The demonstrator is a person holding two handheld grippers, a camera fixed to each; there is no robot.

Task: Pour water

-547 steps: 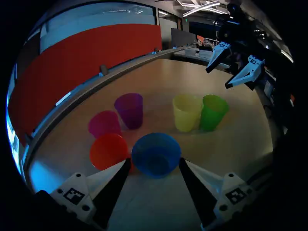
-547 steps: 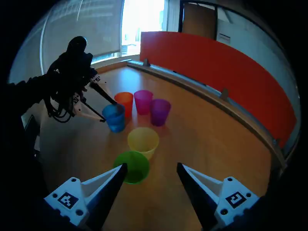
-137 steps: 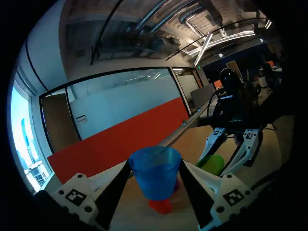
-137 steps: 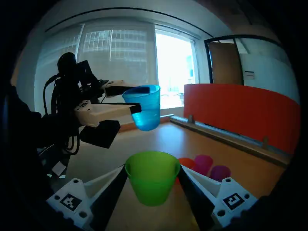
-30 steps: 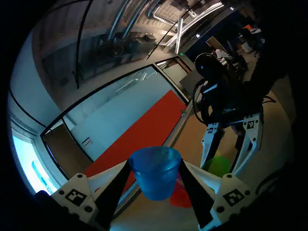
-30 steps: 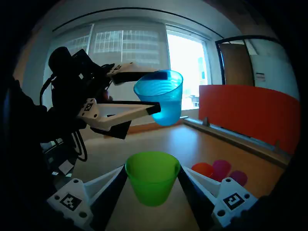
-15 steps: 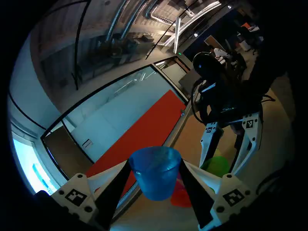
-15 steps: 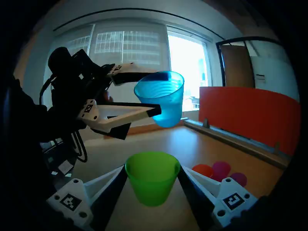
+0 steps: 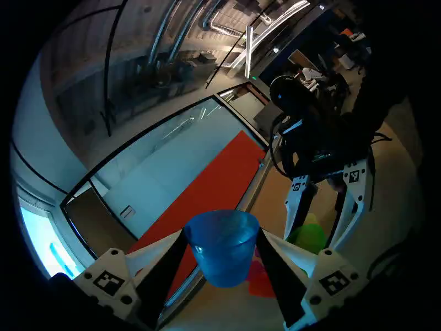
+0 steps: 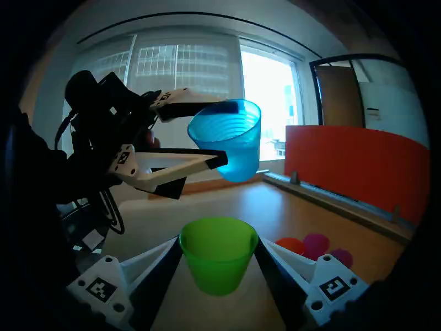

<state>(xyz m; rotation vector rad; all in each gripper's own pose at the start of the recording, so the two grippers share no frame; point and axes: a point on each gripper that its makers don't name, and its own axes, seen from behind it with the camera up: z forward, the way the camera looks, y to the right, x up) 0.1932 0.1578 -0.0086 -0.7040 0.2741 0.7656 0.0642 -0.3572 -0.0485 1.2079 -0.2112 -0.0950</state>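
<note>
1. I read the left gripper (image 9: 221, 234) jaws clamped on the blue cup (image 9: 221, 254). It is held higher than the green cup (image 10: 219, 265), axis tipped, mouth leaning towards it.
2. Right gripper (image 10: 219, 240) jaws clamp the upright green cup.
3. Blue cup tilt is slightly greater than before.

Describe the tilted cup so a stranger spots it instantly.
In the right gripper view, start at the bright window. Before it, the left tongs grip a blue cup. Unlike the upright green cup below, it is blue and tipped.
</note>
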